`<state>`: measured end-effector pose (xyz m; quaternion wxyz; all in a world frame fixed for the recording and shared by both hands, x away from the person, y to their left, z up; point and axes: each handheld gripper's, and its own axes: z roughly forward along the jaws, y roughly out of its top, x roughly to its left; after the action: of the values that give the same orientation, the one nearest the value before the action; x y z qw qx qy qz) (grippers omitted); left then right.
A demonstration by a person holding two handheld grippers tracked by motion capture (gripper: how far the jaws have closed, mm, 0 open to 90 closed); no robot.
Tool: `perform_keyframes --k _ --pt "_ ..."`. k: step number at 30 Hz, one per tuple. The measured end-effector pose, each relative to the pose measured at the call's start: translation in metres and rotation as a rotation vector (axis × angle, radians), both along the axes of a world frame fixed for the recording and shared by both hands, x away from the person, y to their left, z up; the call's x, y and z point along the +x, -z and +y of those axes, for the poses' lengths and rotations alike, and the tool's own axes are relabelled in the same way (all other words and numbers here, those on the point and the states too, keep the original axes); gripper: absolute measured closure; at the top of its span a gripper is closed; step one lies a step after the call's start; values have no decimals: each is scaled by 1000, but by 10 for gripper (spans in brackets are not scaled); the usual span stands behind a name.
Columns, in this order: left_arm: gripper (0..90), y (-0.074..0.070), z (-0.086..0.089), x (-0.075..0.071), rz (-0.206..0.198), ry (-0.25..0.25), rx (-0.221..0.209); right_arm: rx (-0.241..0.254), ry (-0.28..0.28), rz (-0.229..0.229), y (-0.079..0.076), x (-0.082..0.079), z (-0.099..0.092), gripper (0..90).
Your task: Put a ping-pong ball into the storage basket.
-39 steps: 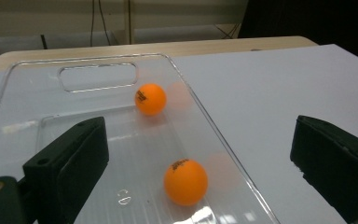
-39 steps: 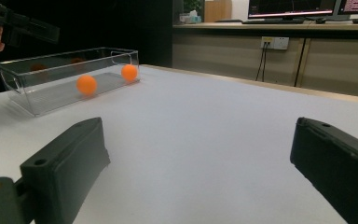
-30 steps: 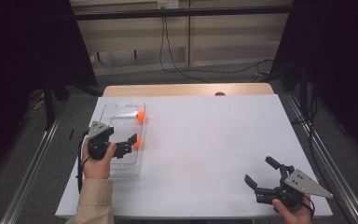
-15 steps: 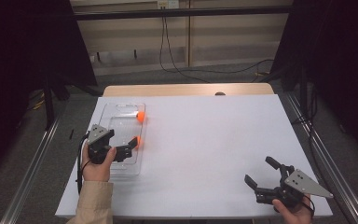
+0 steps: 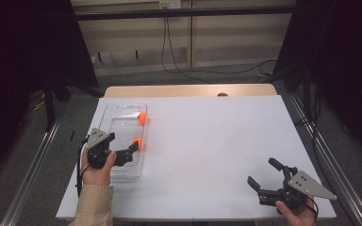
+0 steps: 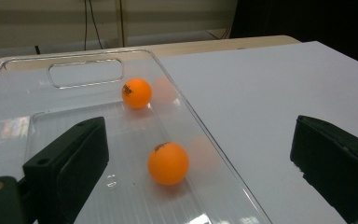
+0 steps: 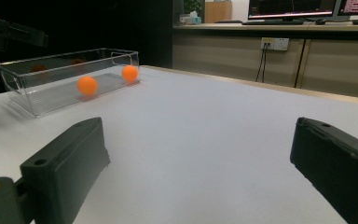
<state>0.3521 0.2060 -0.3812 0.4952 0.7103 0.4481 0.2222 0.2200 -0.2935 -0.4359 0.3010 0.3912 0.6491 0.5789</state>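
High view: white matte counter (image 5: 207,150), flat, smooth. Clear plastic bin (image 5: 118,123), rectangular, ribbed floor, cut-out handle, sits near the left edge. Left gripper (image 5: 131,151) hangs over the bin's near end, fingers spread wide, nothing between them. Right gripper (image 5: 263,175) near the counter's front right corner, fingers also wide and empty, well apart from the bin. Two orange balls, glossy, round, printed marks: one ball (image 6: 168,163) mid-bin by the right wall, the other ball (image 6: 136,93) near the far end. Judgement: both balls are in the bin; neither is gripped, so any pick-up is not yet begun.
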Motion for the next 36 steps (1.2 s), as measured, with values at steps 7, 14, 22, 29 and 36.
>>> perform_keyframes --k 7,14,22,29,36 --pt "42 2 1 -5 -3 6 8 0 0 1 0 0 0 29" --pt "42 5 3 -9 -15 9 -5 1 0 0 0 0 0 29" --pt "42 8 4 -13 -26 10 -4 1 0 1 0 0 0 29" --pt "42 11 4 -17 -42 15 -3 2 0 0 0 0 0 29" --pt "42 15 4 -22 -65 13 -24 1 0 1 0 0 0 29"
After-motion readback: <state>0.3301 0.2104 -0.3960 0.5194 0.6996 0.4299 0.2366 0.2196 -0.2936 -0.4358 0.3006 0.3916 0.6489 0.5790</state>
